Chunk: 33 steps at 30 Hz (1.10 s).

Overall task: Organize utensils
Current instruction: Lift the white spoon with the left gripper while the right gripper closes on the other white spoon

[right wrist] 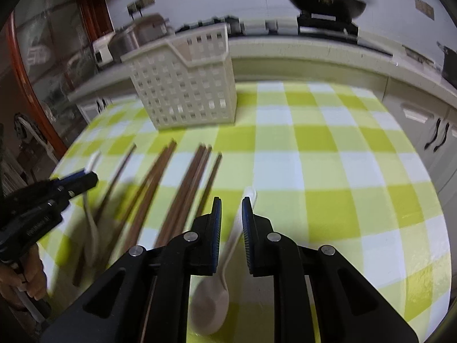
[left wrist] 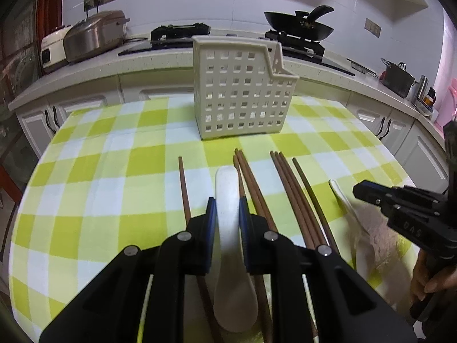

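Note:
A cream perforated utensil holder (left wrist: pixel 242 88) stands upright on the green-checked tablecloth; it also shows in the right wrist view (right wrist: pixel 185 83). Several brown chopsticks (left wrist: pixel 288 188) lie in front of it, also visible in the right wrist view (right wrist: pixel 191 180). My left gripper (left wrist: pixel 227 211) is shut on the handle of a white spoon (left wrist: pixel 228 228). My right gripper (right wrist: pixel 231 214) is open, its fingers either side of a second white spoon (right wrist: pixel 225 260) lying on the cloth. The right gripper shows at the right of the left wrist view (left wrist: pixel 371 197), beside that spoon (left wrist: pixel 351 208).
The table (right wrist: pixel 342 171) carries the checked cloth. Behind it runs a kitchen counter (left wrist: pixel 160 60) with a rice cooker (left wrist: pixel 94 34), a stove with a black wok (left wrist: pixel 300 27) and a pot (left wrist: pixel 397 77). White cabinets (left wrist: pixel 400 131) stand below.

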### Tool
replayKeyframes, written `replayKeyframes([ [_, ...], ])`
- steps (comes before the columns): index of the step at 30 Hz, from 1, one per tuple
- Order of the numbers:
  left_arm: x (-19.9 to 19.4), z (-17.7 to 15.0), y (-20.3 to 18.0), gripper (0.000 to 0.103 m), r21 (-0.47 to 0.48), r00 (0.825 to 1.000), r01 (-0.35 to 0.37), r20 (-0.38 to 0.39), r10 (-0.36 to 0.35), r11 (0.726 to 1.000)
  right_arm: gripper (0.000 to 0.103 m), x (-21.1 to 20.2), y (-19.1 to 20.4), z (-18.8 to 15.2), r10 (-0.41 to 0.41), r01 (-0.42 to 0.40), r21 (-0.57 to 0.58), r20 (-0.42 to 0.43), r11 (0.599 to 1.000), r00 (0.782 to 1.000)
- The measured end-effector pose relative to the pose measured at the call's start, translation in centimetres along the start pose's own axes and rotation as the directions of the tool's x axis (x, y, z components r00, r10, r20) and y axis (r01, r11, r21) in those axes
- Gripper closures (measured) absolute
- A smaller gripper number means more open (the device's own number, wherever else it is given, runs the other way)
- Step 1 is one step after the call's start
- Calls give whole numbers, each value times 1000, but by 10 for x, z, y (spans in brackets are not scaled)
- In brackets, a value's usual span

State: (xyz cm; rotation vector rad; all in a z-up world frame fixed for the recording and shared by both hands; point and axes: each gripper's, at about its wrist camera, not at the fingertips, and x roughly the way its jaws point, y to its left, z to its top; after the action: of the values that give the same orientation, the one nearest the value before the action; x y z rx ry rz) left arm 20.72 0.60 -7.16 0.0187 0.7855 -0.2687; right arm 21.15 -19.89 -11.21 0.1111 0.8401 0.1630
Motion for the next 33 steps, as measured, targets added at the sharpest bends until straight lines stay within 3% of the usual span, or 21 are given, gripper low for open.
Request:
replayKeyframes([
  [3, -1, -3, -2, 87, 6, 1000, 2, 1, -2, 1000, 83, 8, 2, -3, -18, 18, -16, -35, 1000, 999],
  [5, -1, -4, -3, 87, 15, 1000, 1, 5, -1, 1000, 72, 12, 6, -2, -37, 36, -32, -37, 999, 999],
  [6, -1, -4, -3, 87, 15, 1000, 2, 6, -2, 1000, 61, 14, 7, -1, -46, 44, -36, -35, 998, 998],
  [9, -1, -2, -3, 87, 10, 1000, 11, 10, -11, 1000, 60, 23, 12, 4, -70, 67, -63, -40, 996, 997],
  [11, -2, -1, -2, 87, 11, 1000, 16, 15, -16, 1000, 63, 34, 10, 5, -84, 80, -63, -74, 995, 994],
  [13, -3, 0, -3, 87, 16, 1000, 18, 19, -18, 1000, 87, 37, 13, 5, -118, 111, -97, -73, 989, 990],
  [14, -4, 1, -4, 87, 21, 1000, 17, 23, -18, 1000, 89, 36, 12, 4, -112, 105, -100, -73, 989, 991],
  [18, -6, 2, -5, 87, 25, 999, 20, 29, -20, 999, 90, 23, 2, 1, -62, 60, -52, -35, 997, 997],
  [21, -8, 2, -4, 87, 25, 999, 21, 34, -22, 999, 90, 3, -3, 4, -8, 9, -22, 40, 1000, 999],
  [25, -16, 4, -6, 87, 27, 998, 21, 55, -23, 999, 90, -24, -3, 12, 42, -39, -29, 141, 999, 989],
  [33, -30, 7, -5, 87, 27, 996, 17, 92, -19, 999, 91, -44, -7, 17, 72, -68, -30, 210, 997, 975],
])
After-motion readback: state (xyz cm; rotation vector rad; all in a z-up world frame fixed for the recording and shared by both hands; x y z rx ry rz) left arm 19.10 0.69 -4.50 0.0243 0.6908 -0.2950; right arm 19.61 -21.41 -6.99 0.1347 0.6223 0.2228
